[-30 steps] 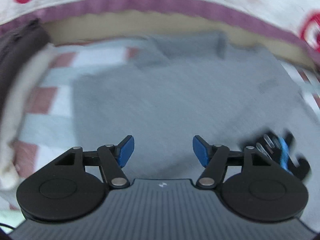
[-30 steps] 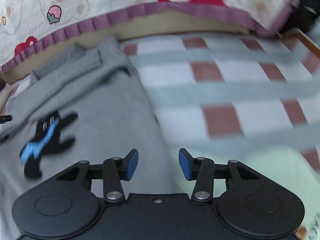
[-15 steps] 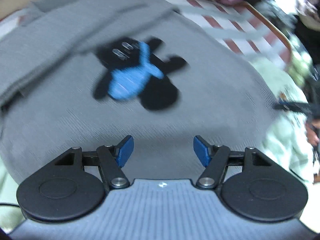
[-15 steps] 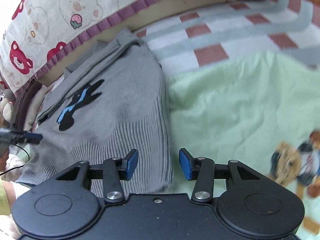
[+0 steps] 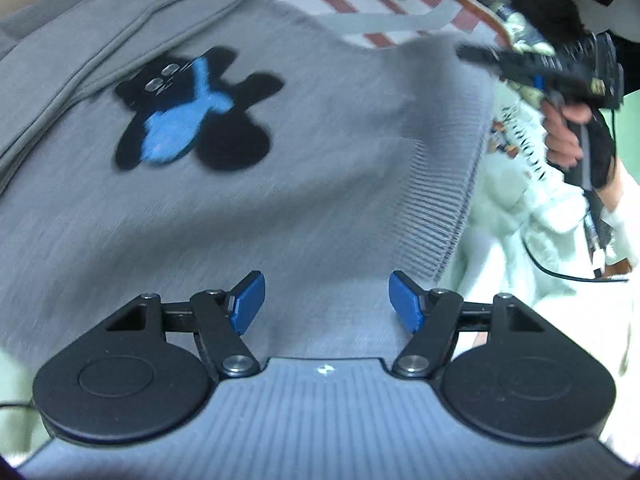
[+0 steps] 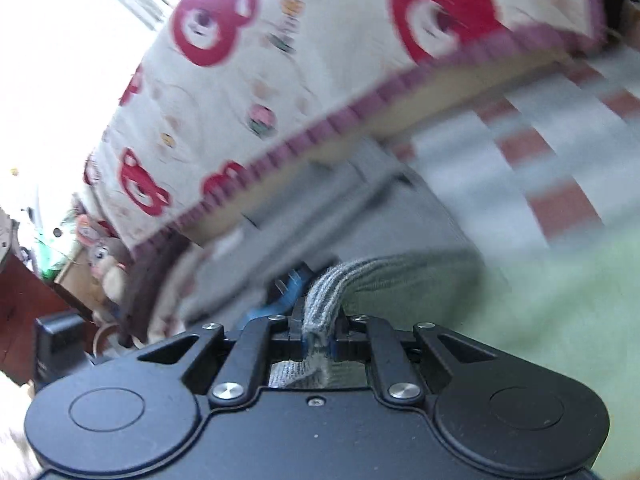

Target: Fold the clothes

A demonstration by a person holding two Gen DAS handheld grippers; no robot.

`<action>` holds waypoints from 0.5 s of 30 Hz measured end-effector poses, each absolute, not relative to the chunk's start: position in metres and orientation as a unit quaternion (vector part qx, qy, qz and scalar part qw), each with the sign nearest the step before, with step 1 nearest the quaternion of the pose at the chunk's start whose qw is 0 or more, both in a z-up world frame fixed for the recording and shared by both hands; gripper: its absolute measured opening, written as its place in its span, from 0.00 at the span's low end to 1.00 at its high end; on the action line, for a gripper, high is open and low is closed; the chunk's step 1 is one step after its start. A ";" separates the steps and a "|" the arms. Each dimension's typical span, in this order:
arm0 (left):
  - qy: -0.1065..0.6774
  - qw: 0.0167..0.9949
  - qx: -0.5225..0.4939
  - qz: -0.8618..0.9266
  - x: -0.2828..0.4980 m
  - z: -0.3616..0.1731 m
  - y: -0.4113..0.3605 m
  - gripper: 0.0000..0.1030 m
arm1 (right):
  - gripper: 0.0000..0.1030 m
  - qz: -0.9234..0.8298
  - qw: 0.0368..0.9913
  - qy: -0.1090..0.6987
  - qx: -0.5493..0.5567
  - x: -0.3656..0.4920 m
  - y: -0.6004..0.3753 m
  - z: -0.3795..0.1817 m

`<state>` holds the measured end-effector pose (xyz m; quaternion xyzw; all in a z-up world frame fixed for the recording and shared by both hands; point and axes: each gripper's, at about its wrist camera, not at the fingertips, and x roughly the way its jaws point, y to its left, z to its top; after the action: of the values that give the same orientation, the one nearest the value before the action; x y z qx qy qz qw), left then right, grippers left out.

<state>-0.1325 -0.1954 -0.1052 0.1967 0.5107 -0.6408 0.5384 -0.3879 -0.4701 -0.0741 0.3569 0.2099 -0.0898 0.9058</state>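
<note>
A grey knit sweater [image 5: 320, 184] with a black and blue bear patch [image 5: 188, 112] lies on the bed. My left gripper [image 5: 326, 304] is open and empty over its lower part, near the ribbed hem [image 5: 444, 200]. My right gripper [image 6: 318, 340] is shut on the ribbed hem [image 6: 328, 292] and lifts that corner; it also shows in the left wrist view [image 5: 532, 68], at the sweater's far right corner.
The bed has a pale green blanket [image 6: 560, 300] and a red and grey checked sheet [image 6: 540, 152]. A bear-print quilt with a purple frill [image 6: 320, 60] hangs behind. Soft toys [image 6: 104, 256] sit at the left.
My right gripper has shut on the sweater's ribbed hem and raised it. My left gripper has moved back toward the hem and stays open.
</note>
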 end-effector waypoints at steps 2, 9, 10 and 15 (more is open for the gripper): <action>0.510 0.531 0.183 -0.651 -0.136 -0.105 -0.211 0.66 | 0.12 -0.084 0.914 0.203 0.341 -0.362 -0.478 -0.060; 0.497 0.520 0.169 -0.674 -0.152 -0.091 -0.243 0.68 | 0.12 -0.093 0.923 0.218 0.302 -0.284 -0.506 -0.031; 0.497 0.527 0.170 -0.668 -0.153 -0.091 -0.246 0.69 | 0.12 -0.092 0.924 0.220 0.298 -0.279 -0.509 -0.029; 0.497 0.550 0.194 -0.643 -0.161 -0.096 -0.261 0.71 | 0.12 -0.087 0.929 0.215 0.289 -0.257 -0.516 -0.018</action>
<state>-0.1611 -0.2610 -0.0960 0.1940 0.4969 -0.6430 0.5495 -0.2574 -0.5162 -0.0185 0.2890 0.2152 -0.0869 0.9288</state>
